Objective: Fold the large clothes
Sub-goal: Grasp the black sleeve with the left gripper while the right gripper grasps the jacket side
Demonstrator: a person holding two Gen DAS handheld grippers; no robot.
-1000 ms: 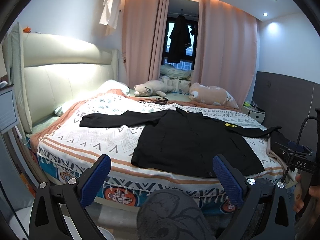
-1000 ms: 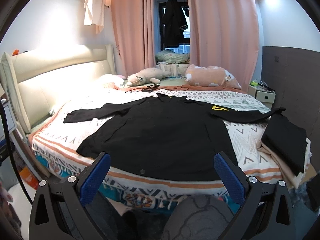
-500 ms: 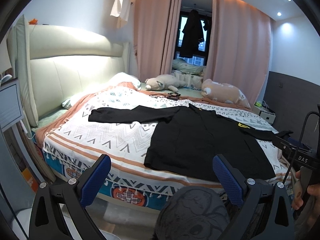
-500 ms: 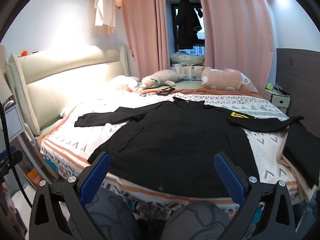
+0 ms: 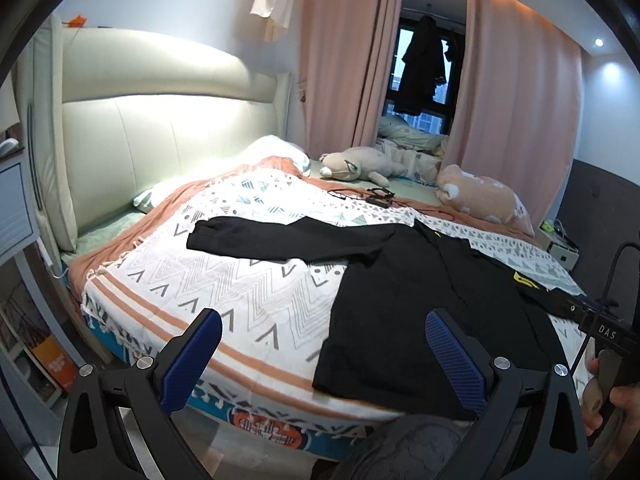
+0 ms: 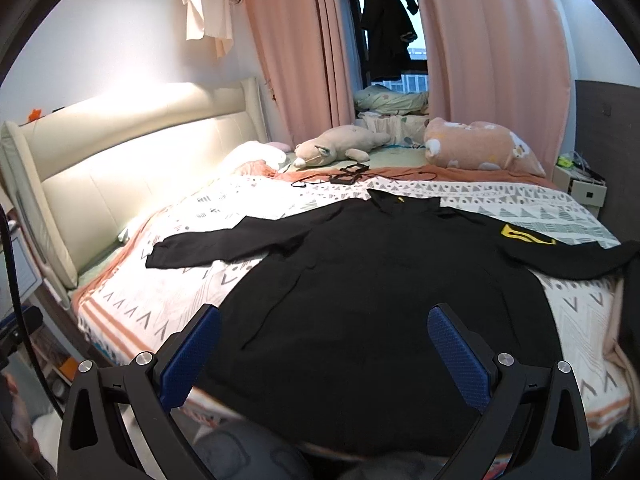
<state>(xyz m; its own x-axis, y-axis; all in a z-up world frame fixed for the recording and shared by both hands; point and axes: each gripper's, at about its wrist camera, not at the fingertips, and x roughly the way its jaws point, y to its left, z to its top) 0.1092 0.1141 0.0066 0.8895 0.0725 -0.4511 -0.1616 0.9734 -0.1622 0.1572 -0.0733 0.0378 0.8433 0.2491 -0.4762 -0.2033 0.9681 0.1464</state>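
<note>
A large black long-sleeved shirt [image 6: 380, 280] lies flat on the bed with both sleeves spread out; a yellow patch [image 6: 524, 236] shows on its right sleeve. In the left wrist view the shirt [image 5: 420, 292] lies to the right and its left sleeve [image 5: 280, 238] stretches across the patterned blanket. My left gripper [image 5: 324, 356] is open and empty above the bed's near edge, left of the hem. My right gripper [image 6: 324, 350] is open and empty over the shirt's lower hem.
The bed [image 5: 224, 288] has a cream padded headboard [image 5: 160, 128] on the left. Plush toys [image 6: 340, 148] and a pink pillow [image 6: 480, 144] lie at the far side, with glasses and cables [image 6: 348, 174] near them. A nightstand [image 6: 580, 186] stands at the right.
Both grippers have moved forward and closer to the bed; the shirt looms larger in both views. Both stay open. The shirt has not moved.
</note>
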